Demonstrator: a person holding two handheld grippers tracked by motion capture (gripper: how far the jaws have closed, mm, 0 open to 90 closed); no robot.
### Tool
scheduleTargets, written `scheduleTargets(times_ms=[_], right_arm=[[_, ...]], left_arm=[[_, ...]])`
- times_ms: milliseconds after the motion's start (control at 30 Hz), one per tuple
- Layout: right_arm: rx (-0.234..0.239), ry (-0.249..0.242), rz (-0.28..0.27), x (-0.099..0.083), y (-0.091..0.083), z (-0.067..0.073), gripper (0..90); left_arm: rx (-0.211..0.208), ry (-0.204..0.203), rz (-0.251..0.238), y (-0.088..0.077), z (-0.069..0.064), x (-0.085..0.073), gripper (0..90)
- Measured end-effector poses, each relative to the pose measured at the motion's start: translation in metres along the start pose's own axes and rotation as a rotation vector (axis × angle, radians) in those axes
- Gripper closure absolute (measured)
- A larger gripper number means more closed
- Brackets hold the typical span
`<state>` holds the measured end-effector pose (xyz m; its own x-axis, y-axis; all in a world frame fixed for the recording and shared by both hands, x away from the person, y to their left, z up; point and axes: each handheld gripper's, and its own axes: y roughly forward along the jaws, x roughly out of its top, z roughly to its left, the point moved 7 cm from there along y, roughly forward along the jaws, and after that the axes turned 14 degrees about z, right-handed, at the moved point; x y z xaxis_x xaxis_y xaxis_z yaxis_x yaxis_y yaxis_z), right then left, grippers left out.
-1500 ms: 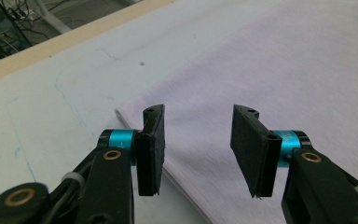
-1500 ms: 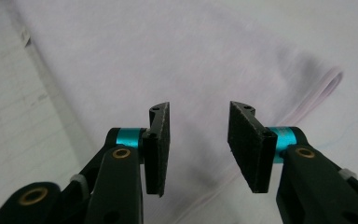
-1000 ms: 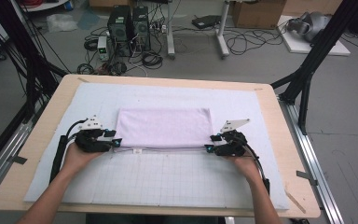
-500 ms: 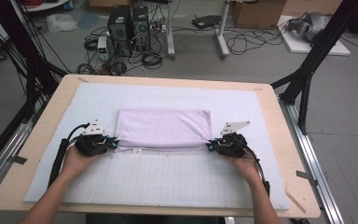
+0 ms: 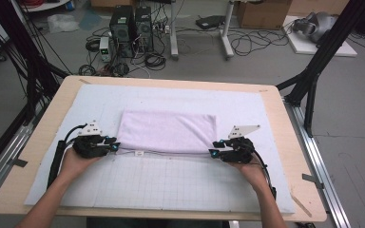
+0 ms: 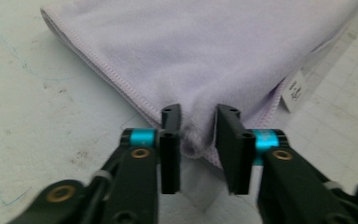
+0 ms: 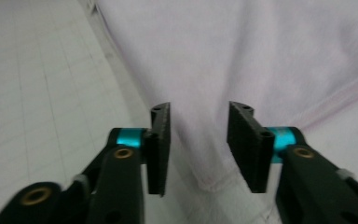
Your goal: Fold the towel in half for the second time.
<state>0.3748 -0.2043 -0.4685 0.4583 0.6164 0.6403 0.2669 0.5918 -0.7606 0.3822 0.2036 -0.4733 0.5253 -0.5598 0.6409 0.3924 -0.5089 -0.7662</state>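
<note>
cloth: folded pale lilac microfibre towel (image 5: 167,132) lay flat mid-mat on the white gridded mat (image 5: 171,180) | left gripper (image 6: 198,135): jaws just reopened, loose around towel's near corner | right gripper (image 7: 199,135): same deal, just parted, other near corner between, no squeeze

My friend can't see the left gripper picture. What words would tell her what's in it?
Two black jaws of the left gripper stand a little apart around the near corner of a folded lilac towel; they have just been opening. The towel lies on a pale mat, with a white tag at its right edge.
</note>
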Motion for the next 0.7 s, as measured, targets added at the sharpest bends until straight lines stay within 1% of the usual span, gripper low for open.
scheduleTargets(times_ms=[67,100,133,200,267,333,433,500,533,700], right_arm=[[-0.013,-0.009,-0.02,0.003,-0.003,0.0,55.2],[-0.009,0.001,-0.021,0.005,-0.004,-0.001,55.4],[-0.01,0.013,-0.02,0.006,-0.004,-0.002,56.5],[-0.021,0.014,-0.03,0.008,-0.004,-0.004,57.9],[-0.018,0.021,-0.031,0.01,-0.004,-0.005,57.6],[-0.028,0.02,-0.037,0.011,-0.005,-0.006,56.6],[-0.033,0.033,-0.039,0.011,-0.005,-0.007,51.0],[-0.027,0.046,-0.038,0.01,-0.006,-0.007,47.2],[-0.033,0.053,-0.033,0.01,-0.006,-0.007,45.4],[-0.054,0.046,-0.041,0.011,-0.01,-0.003,39.7]], left_arm=[[-0.003,0.003,-0.016,-0.004,-0.001,0.004,58.1],[-0.009,0.003,-0.021,-0.005,-0.002,0.007,57.3],[-0.013,0.006,-0.027,-0.006,-0.003,0.009,57.6],[-0.015,0.01,-0.033,-0.006,-0.004,0.012,60.6],[-0.016,0.01,-0.034,-0.005,-0.005,0.014,60.5],[-0.023,0.005,-0.04,-0.005,-0.006,0.015,58.9],[-0.024,0.009,-0.038,-0.005,-0.007,0.015,55.8],[-0.029,-0.001,-0.045,-0.006,-0.008,0.015,52.8],[-0.03,-0.004,-0.047,-0.006,-0.008,0.015,50.6],[-0.031,-0.01,-0.051,-0.009,-0.012,0.012,45.1]])
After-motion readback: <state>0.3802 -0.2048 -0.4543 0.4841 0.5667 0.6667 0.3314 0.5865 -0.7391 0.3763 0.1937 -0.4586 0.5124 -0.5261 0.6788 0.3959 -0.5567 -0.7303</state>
